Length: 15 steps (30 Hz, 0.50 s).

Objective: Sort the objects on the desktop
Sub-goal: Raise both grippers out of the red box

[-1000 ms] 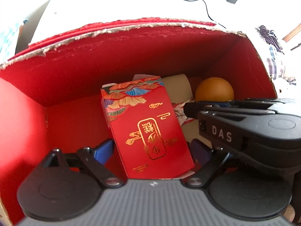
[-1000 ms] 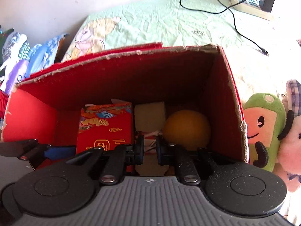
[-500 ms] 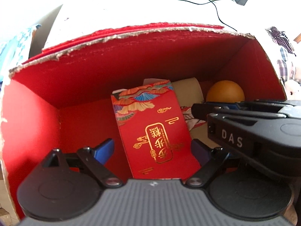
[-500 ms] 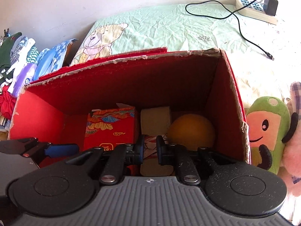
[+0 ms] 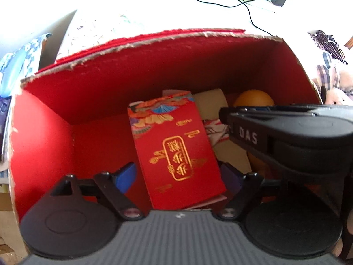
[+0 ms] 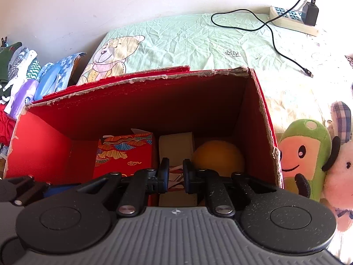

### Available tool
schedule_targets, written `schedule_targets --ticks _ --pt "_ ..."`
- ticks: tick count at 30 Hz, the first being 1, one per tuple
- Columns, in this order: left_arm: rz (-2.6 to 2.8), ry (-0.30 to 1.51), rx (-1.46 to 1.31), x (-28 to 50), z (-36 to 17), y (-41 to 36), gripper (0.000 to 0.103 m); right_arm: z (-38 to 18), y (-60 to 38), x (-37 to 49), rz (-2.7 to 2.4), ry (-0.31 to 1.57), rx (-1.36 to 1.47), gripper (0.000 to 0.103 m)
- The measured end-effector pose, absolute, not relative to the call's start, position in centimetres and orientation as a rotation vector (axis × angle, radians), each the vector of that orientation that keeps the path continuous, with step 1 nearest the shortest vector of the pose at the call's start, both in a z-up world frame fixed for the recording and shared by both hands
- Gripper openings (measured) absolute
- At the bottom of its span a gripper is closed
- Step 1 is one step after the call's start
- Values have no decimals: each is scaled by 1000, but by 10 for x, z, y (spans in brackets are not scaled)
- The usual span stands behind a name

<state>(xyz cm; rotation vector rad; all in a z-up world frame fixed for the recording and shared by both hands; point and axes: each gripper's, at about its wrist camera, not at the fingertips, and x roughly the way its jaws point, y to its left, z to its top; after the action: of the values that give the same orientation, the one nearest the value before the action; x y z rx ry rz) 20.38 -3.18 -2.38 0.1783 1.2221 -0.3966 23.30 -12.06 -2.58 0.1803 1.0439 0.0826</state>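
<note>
While both tools hang over the red box, these are my notes, nearest thing first.

Left gripper (image 5: 177, 176): my blue pads are spread wide with nothing between them, low in the left wrist frame, straddling the near end of the red envelope without touching it as far as I can tell.

Right gripper (image 6: 175, 175): my fingers are drawn close with only a narrow gap, at centre-bottom of the right wrist frame; a scrap of red-and-white pattern shows through the gap, and I cannot tell whether they pinch it or merely sit in front of it.

Red envelope (image 5: 174, 148): lying in the box, middle of the frame, leaning slightly. I judge it light, thin and glossy, so it could bend or slide; best taken by its long edges near the bottom.

Beige block (image 6: 176, 143): just right of the envelope, partly hidden by my fingers. It looks soft-edged; what it is made of I cannot say.

Orange ball (image 6: 218, 154): lower right corner of the box, beside the block. Round and smooth, likely to roll; I would grip across its widest part.

Red box (image 6: 154, 101): stiff card with ragged top edges, open, filling mid-frame.

Plush toy (image 6: 305, 154): outside the box, right edge.

Power strip (image 6: 289, 21): upper right, farthest away, on the green sheet (image 6: 187, 42).
</note>
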Motion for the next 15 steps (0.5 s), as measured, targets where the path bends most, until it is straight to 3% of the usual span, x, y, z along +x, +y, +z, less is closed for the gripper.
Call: schedule_targets --ticks 15 --pt "-387 1229 176 193 -23 -35 79 -26 -119 232 93 1045 179 13"
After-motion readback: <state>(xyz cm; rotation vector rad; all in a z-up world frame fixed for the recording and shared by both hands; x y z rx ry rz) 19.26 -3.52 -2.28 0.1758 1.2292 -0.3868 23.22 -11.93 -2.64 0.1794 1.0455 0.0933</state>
